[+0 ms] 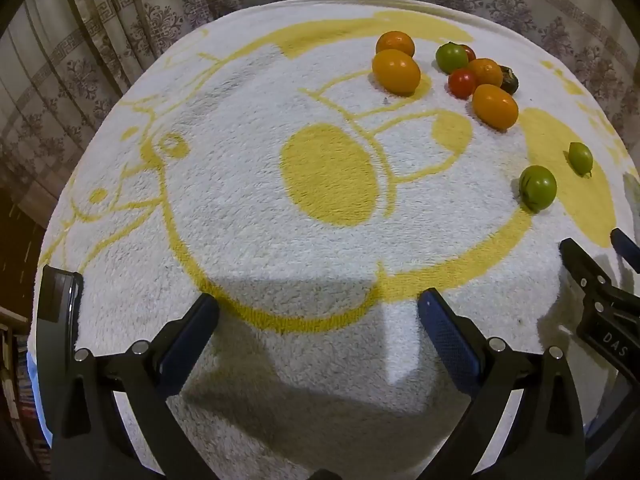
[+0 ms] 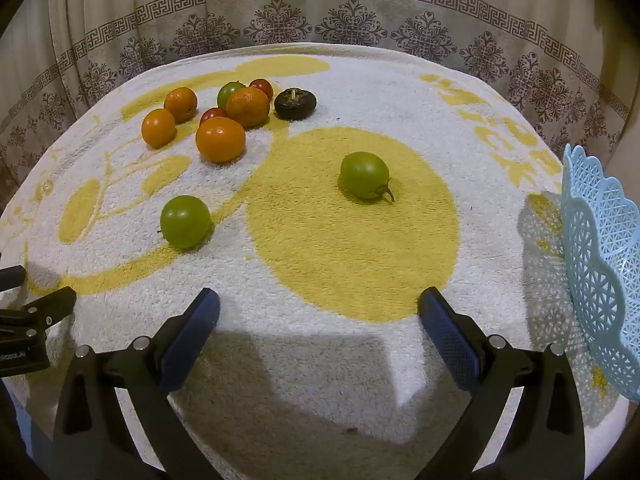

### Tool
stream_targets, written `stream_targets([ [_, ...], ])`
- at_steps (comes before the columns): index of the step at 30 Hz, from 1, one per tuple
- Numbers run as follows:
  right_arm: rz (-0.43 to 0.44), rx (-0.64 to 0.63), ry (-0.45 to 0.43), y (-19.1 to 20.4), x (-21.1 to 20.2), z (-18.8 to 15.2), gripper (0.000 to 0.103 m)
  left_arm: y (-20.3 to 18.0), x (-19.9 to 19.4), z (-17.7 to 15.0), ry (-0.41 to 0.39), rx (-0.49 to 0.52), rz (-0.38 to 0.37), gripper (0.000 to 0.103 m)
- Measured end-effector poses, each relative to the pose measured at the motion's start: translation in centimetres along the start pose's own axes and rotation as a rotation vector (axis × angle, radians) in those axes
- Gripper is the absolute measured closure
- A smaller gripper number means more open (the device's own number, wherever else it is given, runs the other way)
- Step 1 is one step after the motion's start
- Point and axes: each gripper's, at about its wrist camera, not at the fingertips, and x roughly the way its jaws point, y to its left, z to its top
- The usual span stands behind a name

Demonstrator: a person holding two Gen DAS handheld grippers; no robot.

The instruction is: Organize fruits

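Observation:
Several fruits lie on a white and yellow towel point(image 2: 320, 352). A cluster at the far left holds oranges point(image 2: 220, 139), small red tomatoes point(image 2: 213, 113), a green one point(image 2: 230, 91) and a dark brown fruit point(image 2: 295, 103). Two green tomatoes lie apart, one nearer point(image 2: 185, 221) and one with a stem point(image 2: 365, 175). My right gripper point(image 2: 319, 312) hangs open over bare towel in front of them. My left gripper point(image 1: 319, 312) is open too, empty, with the same cluster point(image 1: 495, 105) far up to its right. A light blue lattice basket point(image 2: 600, 280) stands at the right edge.
A patterned curtain point(image 2: 320, 20) hangs behind the table. A dark flat object point(image 1: 60, 294) lies at the towel's left edge in the left wrist view. The other gripper's fingers show at the right edge there point(image 1: 588, 276) and at the left edge point(image 2: 36, 312) in the right wrist view.

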Motion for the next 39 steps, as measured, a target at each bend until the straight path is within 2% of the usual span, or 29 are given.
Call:
stream_targets([
  [39,0.001,-0.003,0.007,0.15,0.03,0.13,0.002,-0.02,0.14,0.01,-0.007,0.012,-0.003,0.005],
])
